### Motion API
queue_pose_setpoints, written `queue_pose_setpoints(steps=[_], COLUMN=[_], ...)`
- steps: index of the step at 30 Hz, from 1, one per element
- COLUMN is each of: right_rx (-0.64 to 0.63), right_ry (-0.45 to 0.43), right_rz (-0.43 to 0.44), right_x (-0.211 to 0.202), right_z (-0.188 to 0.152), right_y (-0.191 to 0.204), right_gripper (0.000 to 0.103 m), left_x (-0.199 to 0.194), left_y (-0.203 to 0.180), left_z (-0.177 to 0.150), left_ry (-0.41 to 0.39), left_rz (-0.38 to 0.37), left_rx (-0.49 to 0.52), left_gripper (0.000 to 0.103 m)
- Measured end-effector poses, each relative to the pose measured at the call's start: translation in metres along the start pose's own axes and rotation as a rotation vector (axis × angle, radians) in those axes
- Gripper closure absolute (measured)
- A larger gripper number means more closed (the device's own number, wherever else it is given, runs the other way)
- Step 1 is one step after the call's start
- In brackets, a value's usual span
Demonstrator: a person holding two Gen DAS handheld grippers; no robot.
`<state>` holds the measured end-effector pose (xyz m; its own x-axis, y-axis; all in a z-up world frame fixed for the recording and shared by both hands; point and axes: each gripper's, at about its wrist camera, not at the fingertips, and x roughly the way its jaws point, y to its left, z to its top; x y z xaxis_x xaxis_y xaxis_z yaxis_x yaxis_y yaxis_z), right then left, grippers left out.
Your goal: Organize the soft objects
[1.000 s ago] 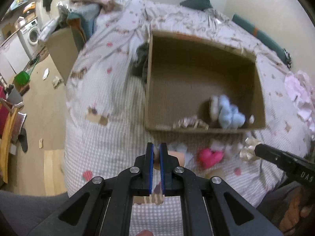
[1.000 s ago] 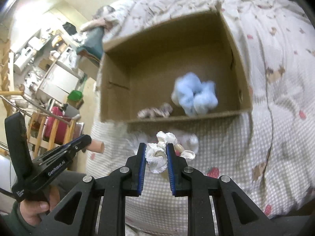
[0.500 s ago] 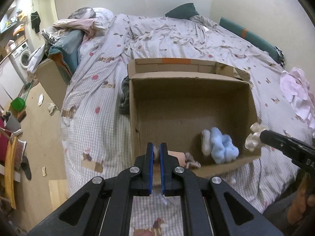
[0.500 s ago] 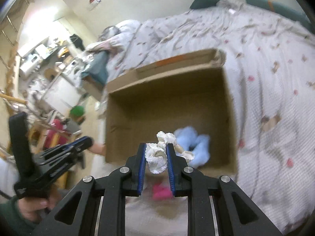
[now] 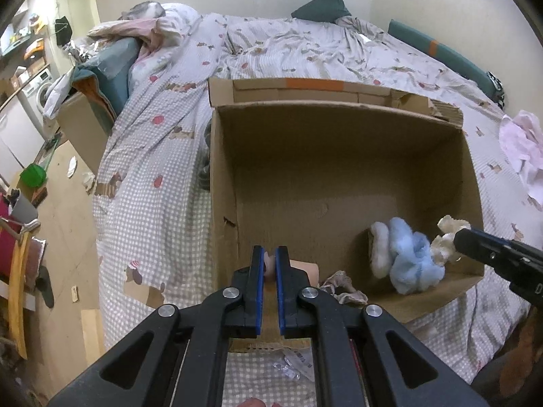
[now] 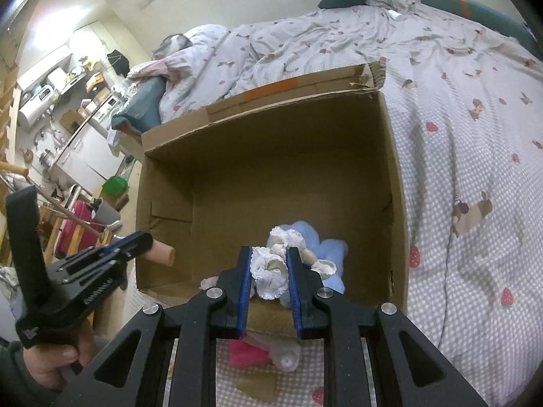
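An open cardboard box (image 5: 224, 176) lies on the bed; it also shows in the right wrist view (image 6: 395, 176). A blue fluffy toy (image 5: 412, 257) and a small beige frilly cloth (image 5: 342, 286) lie inside near the front wall. My left gripper (image 5: 269, 259) is shut on a peach soft piece (image 5: 305, 268), held over the box's front left corner. My right gripper (image 6: 269, 264) is shut on a white frilly soft piece (image 6: 268, 273), held over the box's front right part above the blue toy (image 6: 325, 251).
A pink soft item (image 6: 246, 354) and a white one (image 6: 288, 356) lie on the checked bedspread (image 6: 475, 237) in front of the box. A pink cloth (image 5: 522, 149) lies to the right. Pillows and clothes pile at the bed's far left (image 5: 135, 51).
Both grippers have risen and moved forward from the bedspread in front of the box to over its front edge, each still holding its piece.
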<state>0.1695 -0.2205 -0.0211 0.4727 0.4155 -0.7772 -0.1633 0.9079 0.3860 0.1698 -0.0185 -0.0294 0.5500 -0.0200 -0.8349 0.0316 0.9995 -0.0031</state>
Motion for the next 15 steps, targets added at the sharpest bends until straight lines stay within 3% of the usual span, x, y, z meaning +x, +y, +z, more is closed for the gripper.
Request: queue_pose_setpoints(steps=[15], right_rx=[-0.003], right_ry=[0.078], right_rz=[-0.013], right_x=[0.031], right_z=[0.0], right_y=[0.007], right_gripper=[0.081], left_x=[0.013], left_y=[-0.002], left_z=[-0.005], left_ry=[0.032], left_rz=[-0.027], left_rx=[0.016], left_gripper=[0.096])
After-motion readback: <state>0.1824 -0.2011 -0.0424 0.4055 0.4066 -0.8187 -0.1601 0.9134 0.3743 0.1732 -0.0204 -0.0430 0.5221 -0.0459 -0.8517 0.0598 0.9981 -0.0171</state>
